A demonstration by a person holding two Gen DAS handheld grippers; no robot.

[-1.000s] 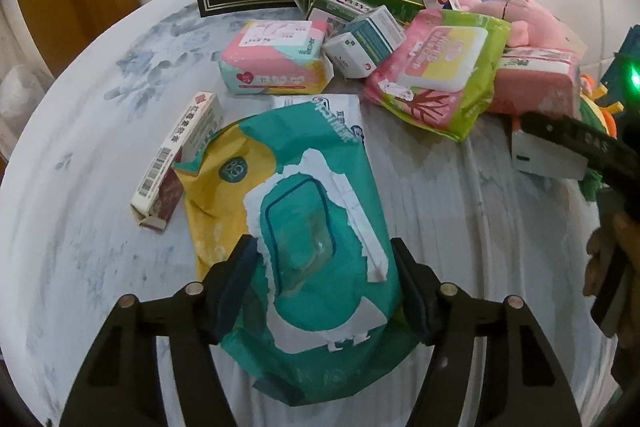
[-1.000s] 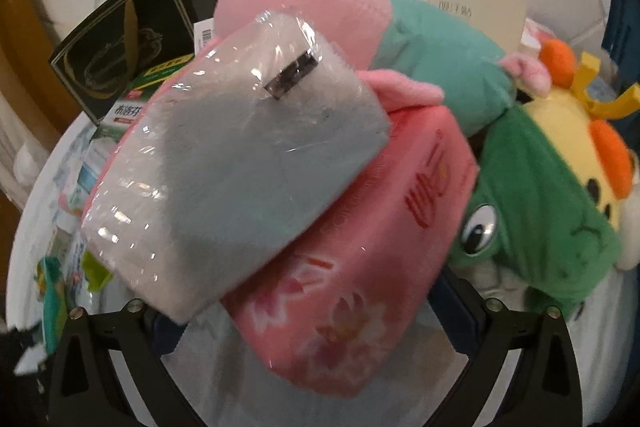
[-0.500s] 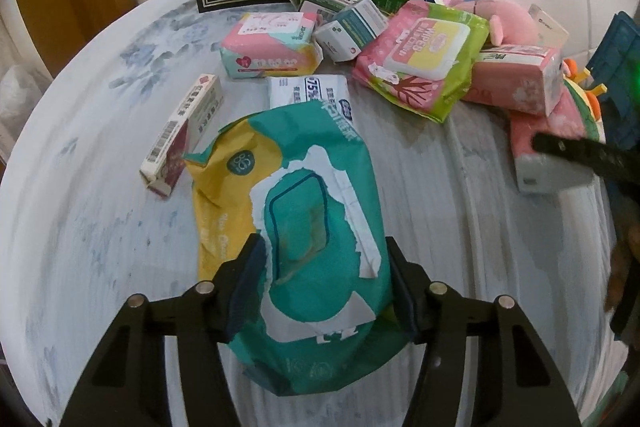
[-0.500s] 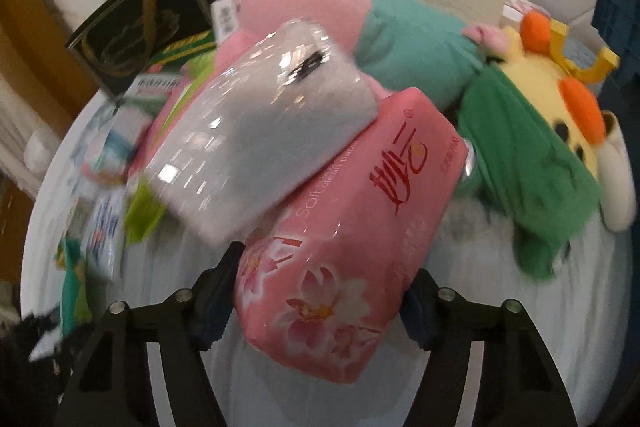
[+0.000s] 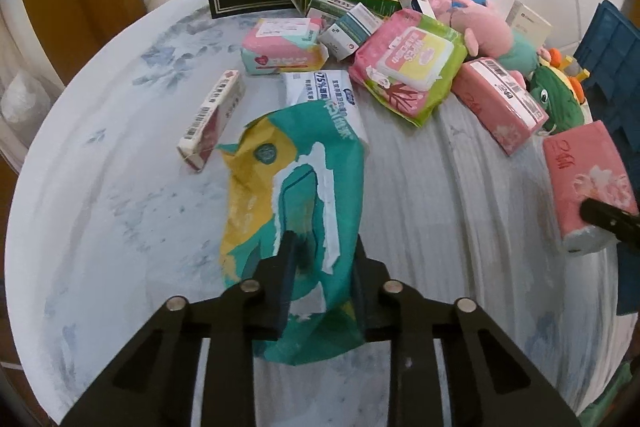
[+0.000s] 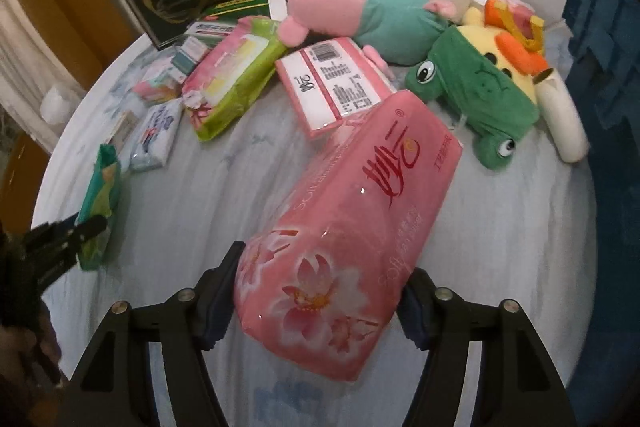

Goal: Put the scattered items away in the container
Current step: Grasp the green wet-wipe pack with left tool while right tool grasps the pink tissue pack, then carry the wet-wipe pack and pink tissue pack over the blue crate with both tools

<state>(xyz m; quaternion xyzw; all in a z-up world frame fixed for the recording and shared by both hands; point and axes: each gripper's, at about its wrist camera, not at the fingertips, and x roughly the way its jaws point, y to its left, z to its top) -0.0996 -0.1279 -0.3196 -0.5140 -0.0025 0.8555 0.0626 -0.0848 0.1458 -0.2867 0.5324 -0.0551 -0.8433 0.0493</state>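
teal wipes pack [image 5: 308,187]: pinched, crumpled | pink tissue pack [image 6: 348,211]: clamped, tilted
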